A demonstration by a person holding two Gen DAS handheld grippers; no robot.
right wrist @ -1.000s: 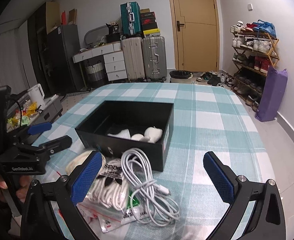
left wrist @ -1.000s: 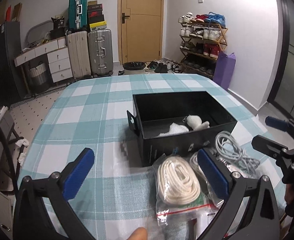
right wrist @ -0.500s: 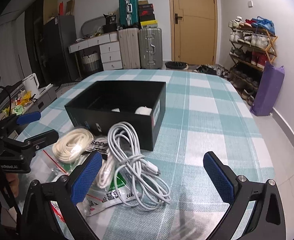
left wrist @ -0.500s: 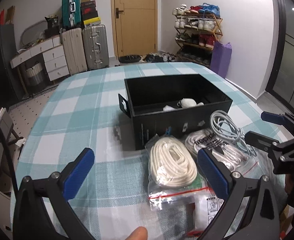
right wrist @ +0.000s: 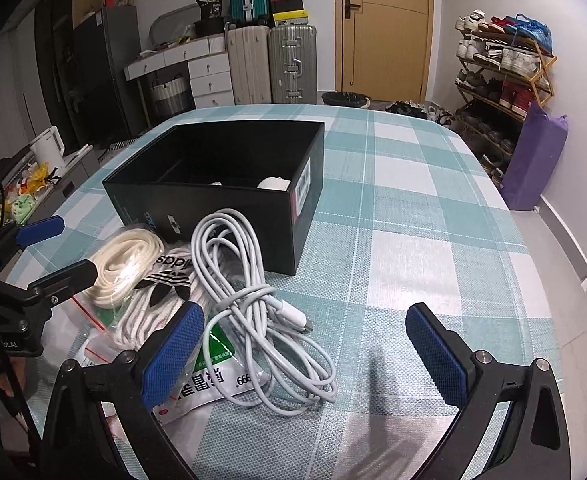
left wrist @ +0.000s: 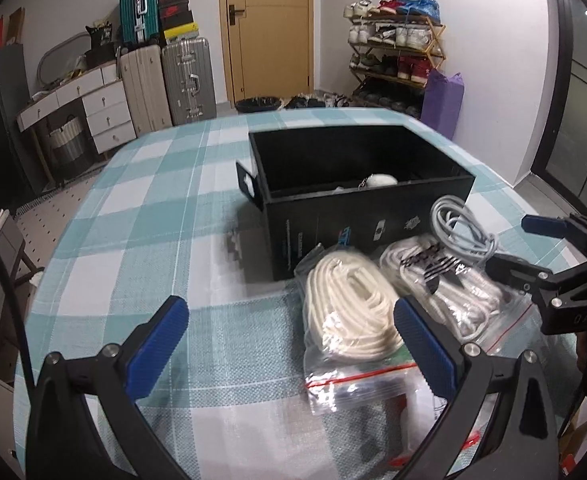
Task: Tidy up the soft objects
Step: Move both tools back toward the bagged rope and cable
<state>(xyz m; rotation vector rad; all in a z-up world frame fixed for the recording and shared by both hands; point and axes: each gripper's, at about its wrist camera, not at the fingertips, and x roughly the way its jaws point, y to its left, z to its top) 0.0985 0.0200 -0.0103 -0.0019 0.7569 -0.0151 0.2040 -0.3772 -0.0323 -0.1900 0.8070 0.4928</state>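
Note:
A black box [left wrist: 357, 200] [right wrist: 229, 184] stands on the checked table with white soft items [left wrist: 379, 180] [right wrist: 273, 183] inside. In front of it lie a bag of cream rope [left wrist: 349, 312] [right wrist: 127, 264], a bag of white laces with a black logo [left wrist: 441, 280] [right wrist: 165, 280] and a loose white cable [left wrist: 459, 228] [right wrist: 253, 304]. My left gripper [left wrist: 289, 344] is open and empty, low over the table, its right finger beside the rope bag. My right gripper [right wrist: 305, 352] is open and empty over the cable's near end.
A green-and-white packet [right wrist: 209, 376] lies under the cable. The teal checked tablecloth [left wrist: 133, 240] [right wrist: 433, 220] spreads left and right of the box. Suitcases [left wrist: 165, 80], a door [right wrist: 385, 28], a shoe rack [right wrist: 501, 76] and a purple bag [right wrist: 533, 160] stand beyond the table.
Both grippers have pulled back and lowered toward the near table edge, so the box looks farther off and more of the bags and cable shows. Both stay open.

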